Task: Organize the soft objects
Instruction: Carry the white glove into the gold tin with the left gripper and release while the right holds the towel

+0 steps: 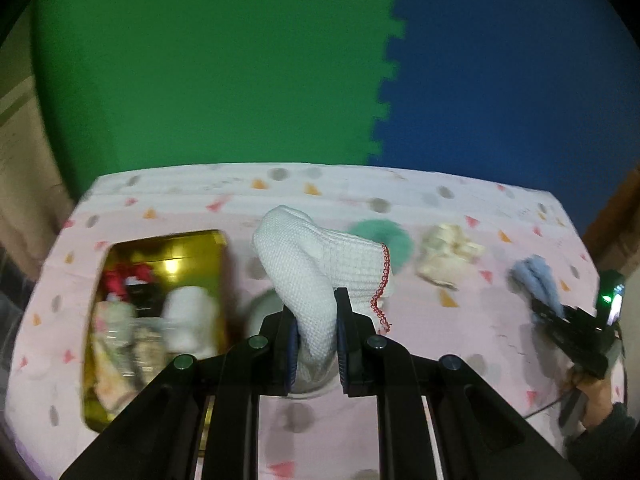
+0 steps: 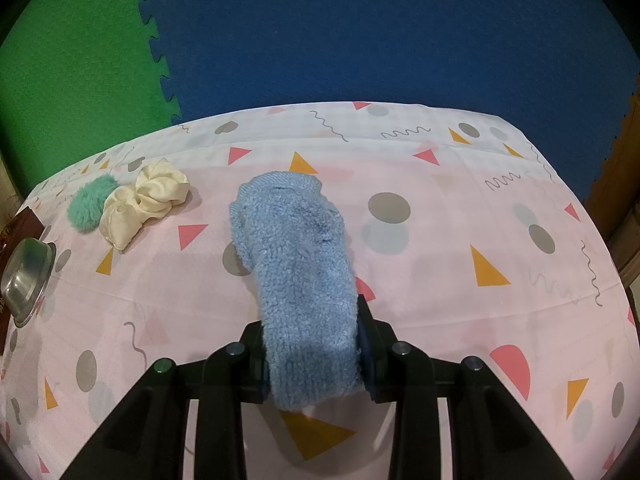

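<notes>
White knit glove (image 1: 316, 268) sits clamped in my left gripper (image 1: 316, 344), lifted just right of the gold tin (image 1: 212, 248) of soft things; my right gripper (image 2: 312, 354) pinches the blue fuzzy sock (image 2: 300, 264) over the tablecloth (image 2: 440, 280). Mid-carry, I judge; next, swing each over the tin and let go. I see no readable writing.

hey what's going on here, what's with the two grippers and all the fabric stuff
A person is sorting soft items on a table with a patterned cloth. The left gripper is shut on a white knit glove, beside a gold tray that already holds several soft things. The right gripper is shut on a fluffy blue sock. A teal pom-pom and a cream scrunchie lie on the cloth, not yet sorted. A metal bowl sits nearby.
</notes>
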`<action>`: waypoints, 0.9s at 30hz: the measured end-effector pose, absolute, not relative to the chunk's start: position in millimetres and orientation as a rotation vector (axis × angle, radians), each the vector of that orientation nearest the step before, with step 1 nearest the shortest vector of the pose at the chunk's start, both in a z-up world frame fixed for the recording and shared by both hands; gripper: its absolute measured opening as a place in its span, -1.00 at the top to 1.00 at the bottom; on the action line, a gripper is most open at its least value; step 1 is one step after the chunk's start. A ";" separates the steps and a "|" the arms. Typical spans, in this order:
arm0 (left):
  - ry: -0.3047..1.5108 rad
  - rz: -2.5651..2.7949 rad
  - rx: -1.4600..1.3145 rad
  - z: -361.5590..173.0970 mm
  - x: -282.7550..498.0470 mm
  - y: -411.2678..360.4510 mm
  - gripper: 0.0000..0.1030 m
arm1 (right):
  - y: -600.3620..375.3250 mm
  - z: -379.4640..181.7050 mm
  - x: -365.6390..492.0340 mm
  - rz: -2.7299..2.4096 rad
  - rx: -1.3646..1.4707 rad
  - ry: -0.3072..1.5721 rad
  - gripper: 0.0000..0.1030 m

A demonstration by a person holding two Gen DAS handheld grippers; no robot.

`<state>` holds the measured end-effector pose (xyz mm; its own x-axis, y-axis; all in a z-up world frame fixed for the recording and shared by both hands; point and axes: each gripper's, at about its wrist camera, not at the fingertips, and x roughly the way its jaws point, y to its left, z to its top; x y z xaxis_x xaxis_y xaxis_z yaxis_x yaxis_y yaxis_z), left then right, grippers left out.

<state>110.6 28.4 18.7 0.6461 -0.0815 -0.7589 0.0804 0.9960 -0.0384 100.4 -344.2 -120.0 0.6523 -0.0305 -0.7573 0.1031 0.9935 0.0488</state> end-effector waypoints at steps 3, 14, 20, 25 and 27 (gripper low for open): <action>0.866 -0.026 -0.009 17.9 114.5 54.2 0.73 | -344.4 -120.2 100.3 -0.077 0.089 0.857 0.34; 0.904 0.118 -0.059 -2.6 142.6 122.3 0.73 | -344.2 -120.3 100.3 -0.077 0.088 0.857 0.34; 0.923 0.135 -0.054 -15.8 154.8 129.7 0.73 | -344.5 -120.3 100.1 -0.078 0.086 0.858 0.34; 0.943 0.143 -0.044 -27.0 166.5 132.6 0.73 | -344.3 -120.2 100.2 -0.078 0.085 0.858 0.34; 0.959 0.144 -0.045 -32.3 170.8 133.7 0.72 | -344.5 -120.1 100.3 -0.078 0.085 0.858 0.34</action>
